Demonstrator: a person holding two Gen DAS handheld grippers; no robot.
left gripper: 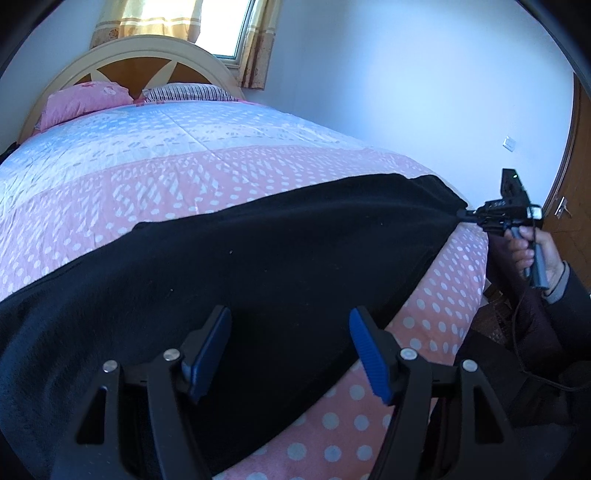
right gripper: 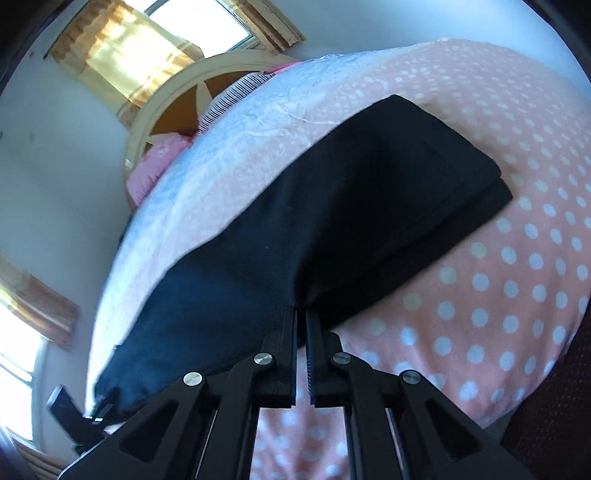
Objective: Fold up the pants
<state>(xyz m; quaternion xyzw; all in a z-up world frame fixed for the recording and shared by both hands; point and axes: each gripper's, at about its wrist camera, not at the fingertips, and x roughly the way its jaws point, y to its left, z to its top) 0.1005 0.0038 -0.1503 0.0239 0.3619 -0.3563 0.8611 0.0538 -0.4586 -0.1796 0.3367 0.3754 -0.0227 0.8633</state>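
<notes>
Black pants (left gripper: 258, 251) lie stretched across the near end of a pink polka-dot bed cover (left gripper: 166, 184). My left gripper (left gripper: 290, 332) is open, its blue pads (left gripper: 369, 354) spread wide just above the cloth near the bed's front edge. At the far right, a hand holds my right gripper (left gripper: 466, 214), which is shut on the pants' corner. In the right wrist view, the right gripper (right gripper: 301, 312) pinches an edge of the pants (right gripper: 332, 206), lifting it slightly. The far end of the pants (right gripper: 443, 173) lies flat in two layers. The left gripper (right gripper: 79, 415) shows at the other near corner.
A curved headboard (left gripper: 147, 55), a pink pillow (left gripper: 85, 99) and a striped pillow (left gripper: 188, 92) are at the bed's far end. A curtained window (left gripper: 218, 26) is behind it. A wooden door (left gripper: 576, 206) stands to the right. A person's dark sleeve (left gripper: 569, 306) is beside the bed corner.
</notes>
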